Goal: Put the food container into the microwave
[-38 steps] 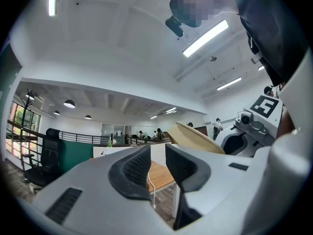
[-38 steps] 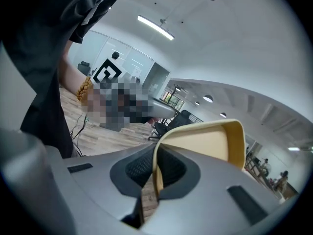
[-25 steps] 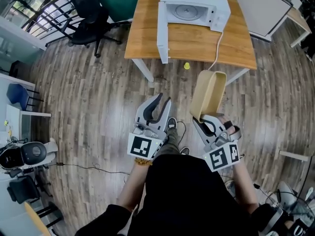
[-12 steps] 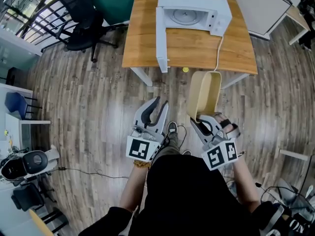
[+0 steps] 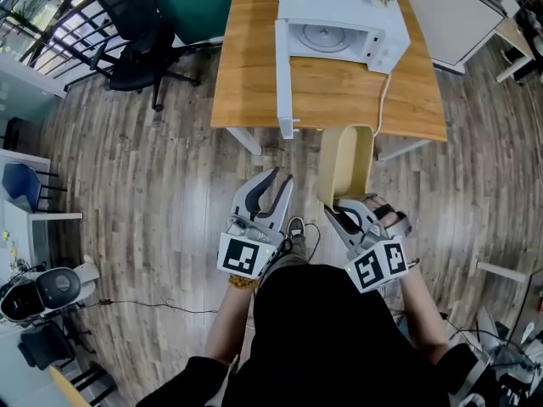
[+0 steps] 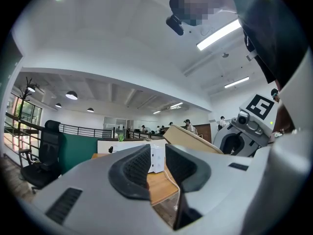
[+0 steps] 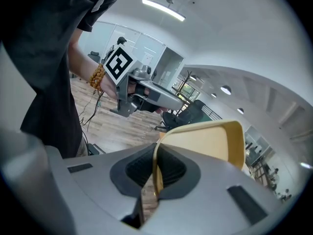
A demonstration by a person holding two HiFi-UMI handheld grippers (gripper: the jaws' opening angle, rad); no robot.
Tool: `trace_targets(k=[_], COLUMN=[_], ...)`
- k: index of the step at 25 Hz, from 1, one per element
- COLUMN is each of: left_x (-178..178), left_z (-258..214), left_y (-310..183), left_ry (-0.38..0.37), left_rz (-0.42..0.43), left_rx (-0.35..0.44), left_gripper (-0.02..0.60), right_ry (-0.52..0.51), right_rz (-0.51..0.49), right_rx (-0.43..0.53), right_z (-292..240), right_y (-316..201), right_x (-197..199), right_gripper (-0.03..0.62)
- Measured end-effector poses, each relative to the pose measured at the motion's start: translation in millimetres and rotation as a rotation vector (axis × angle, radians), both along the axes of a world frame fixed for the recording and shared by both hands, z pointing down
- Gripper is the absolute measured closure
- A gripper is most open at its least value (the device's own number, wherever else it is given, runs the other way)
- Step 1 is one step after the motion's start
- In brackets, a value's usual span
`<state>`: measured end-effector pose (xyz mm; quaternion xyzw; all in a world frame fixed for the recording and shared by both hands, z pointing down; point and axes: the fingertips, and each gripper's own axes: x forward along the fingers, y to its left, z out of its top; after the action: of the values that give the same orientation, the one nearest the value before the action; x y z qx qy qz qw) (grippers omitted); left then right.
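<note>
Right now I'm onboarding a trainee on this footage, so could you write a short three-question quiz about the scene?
1. True or false: the white microwave on the wooden table has its door open.
2. Fill in: the beige rectangular food container is clamped by its rim in the ___ gripper.
3. What sits between the jaws of the left gripper? A) nothing B) a cable C) a plant
Key: 1 true; 2 the right gripper; 3 A.
</note>
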<state>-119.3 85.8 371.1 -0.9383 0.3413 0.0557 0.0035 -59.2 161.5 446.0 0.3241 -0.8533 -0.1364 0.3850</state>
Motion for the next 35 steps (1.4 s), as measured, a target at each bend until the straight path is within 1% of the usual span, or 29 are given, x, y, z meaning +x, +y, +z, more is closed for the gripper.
trace_targets(k=[4, 10, 15, 18, 20, 24, 26, 28, 31, 35], left_x=[1.3, 0.3, 4.3, 9.7, 16.7, 41.6, 51.7, 61.5, 77.4, 100.9], left_z=[2.8, 11.2, 9.8, 9.9, 9.9, 9.7, 10.7, 10.9, 9.7, 10.5], left_y=[-15.9, -35.8, -54.7, -60.1, -61.6, -55.9, -53.1, -54.4, -54.2, -57.1], left_ry=[-0.006, -0.011, -0.016, -0.016, -0.026, -0.021, -0.035, -0.043, -0.025, -0.025], left_rz=[0.010, 0.027, 0.050, 0.070, 0.084, 0.103, 0.096, 0.074, 0.034, 0.003], left_rx=[0.013, -0.006, 0.007, 0.000, 0.009, 0.013, 0.007, -0.005, -0.036, -0.067], left_gripper=[0.474, 0.474, 0.476, 0.476, 0.476, 0.476, 0.476, 0.477, 0.477, 0.477], right_ry=[0.006, 0.023, 0.028, 0.007, -0.008, -0.009, -0.012, -0.011, -0.014, 0.006], right_rz=[-0.008, -0.004, 0.010, 0.022, 0.021, 0.019, 0.012, -0.005, -0.032, -0.055], right_rx=[-0.018, -0.024, -0.029, -0.038, -0.039, -0.045, -0.050, -0.048, -0.047, -0.038], right_z=[4.9, 12.1, 12.8, 13.7, 11.6, 15.9, 19.8, 19.7, 17.6, 21.5], right_y=[-20.0, -42.2, -59.4, -64.5, -67.0, -64.2, -63.8, -66.7, -68.6, -76.0], right_x=[-4.5, -6.6, -3.9, -5.0, -4.4, 12.7, 22.5, 33.4, 52.8, 85.1], right_gripper=[0.580, 0.580, 0.580, 0.580, 0.580, 0.580, 0.580, 0.580, 0.580, 0.580])
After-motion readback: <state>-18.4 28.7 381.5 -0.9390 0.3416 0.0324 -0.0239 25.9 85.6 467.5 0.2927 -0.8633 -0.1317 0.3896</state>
